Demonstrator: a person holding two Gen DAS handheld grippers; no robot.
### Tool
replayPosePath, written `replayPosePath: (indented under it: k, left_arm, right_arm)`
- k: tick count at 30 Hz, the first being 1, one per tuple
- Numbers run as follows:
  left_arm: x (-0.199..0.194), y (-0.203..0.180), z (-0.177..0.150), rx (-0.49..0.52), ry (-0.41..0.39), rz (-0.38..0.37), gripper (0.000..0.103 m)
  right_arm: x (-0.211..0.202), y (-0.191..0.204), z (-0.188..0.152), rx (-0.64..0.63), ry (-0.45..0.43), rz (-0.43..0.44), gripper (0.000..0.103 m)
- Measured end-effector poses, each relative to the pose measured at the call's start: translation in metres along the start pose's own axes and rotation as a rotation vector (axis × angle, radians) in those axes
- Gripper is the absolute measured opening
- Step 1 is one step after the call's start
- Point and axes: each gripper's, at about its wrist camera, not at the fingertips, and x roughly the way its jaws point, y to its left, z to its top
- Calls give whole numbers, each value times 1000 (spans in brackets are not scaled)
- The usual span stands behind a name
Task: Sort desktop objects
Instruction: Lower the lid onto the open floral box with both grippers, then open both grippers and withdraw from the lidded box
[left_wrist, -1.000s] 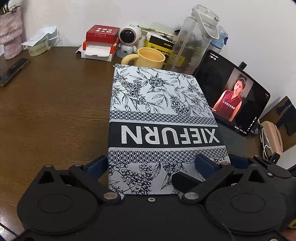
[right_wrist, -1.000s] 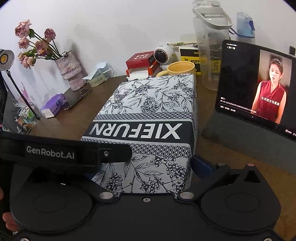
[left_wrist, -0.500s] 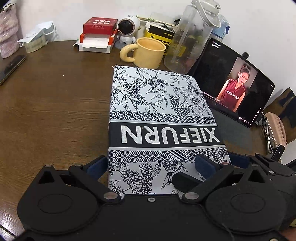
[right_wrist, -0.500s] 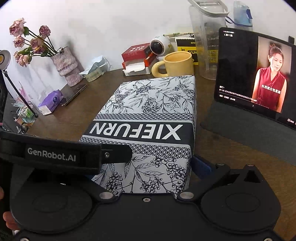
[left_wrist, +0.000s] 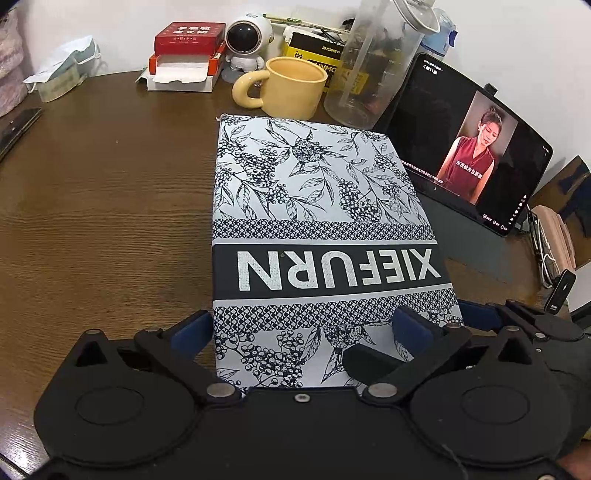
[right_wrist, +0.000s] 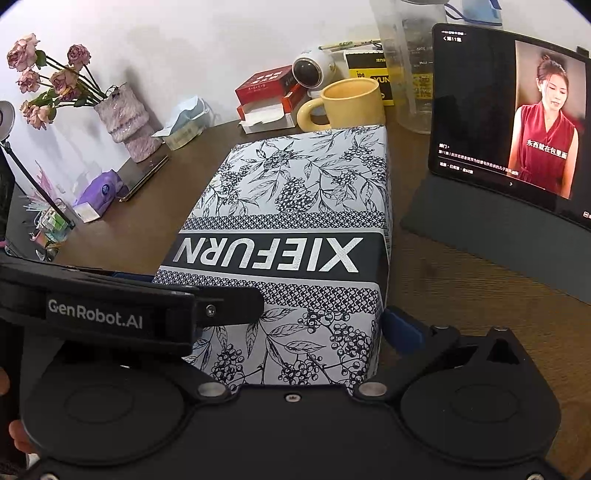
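Broadly, the dark wood-grain worktop (left_wrist: 92, 206) carries everything, and lying flat near its middle is the long rectangular box printed with black-and-white leaves and berries and a dark band reading XIEFURN (left_wrist: 317, 236). Both claws grip the box's near end. The left claw (left_wrist: 303, 328) has one blue pad against the box's left side and the other on its printed top, clamped on it. The right claw (right_wrist: 295, 325) straddles the same end, with one blue pad tight against the right side; its other finger is hidden behind the left device. A black tablet playing a video (right_wrist: 509, 110) stands propped toward the worktop's right edge. Just beyond the box's far end, along the back edge, sits a pale yellow ceramic mug (left_wrist: 291, 88), close to touching it.
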Motion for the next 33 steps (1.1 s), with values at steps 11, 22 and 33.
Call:
replayPosePath:
  k: [11,22,33]
  left_arm:
    - [-49,7,-3,82,-133,-13,103]
    - [-140,50,-58,102,-245,-31,103]
    - [-217,110,-127,133,-286,41,103]
  right_arm:
    - [-37,17,-4,-91,-79,-52,103]
    - [-86,87,-42,-93,-156,-97,103]
    - [-113,172,-114,-82,-167,-132,103]
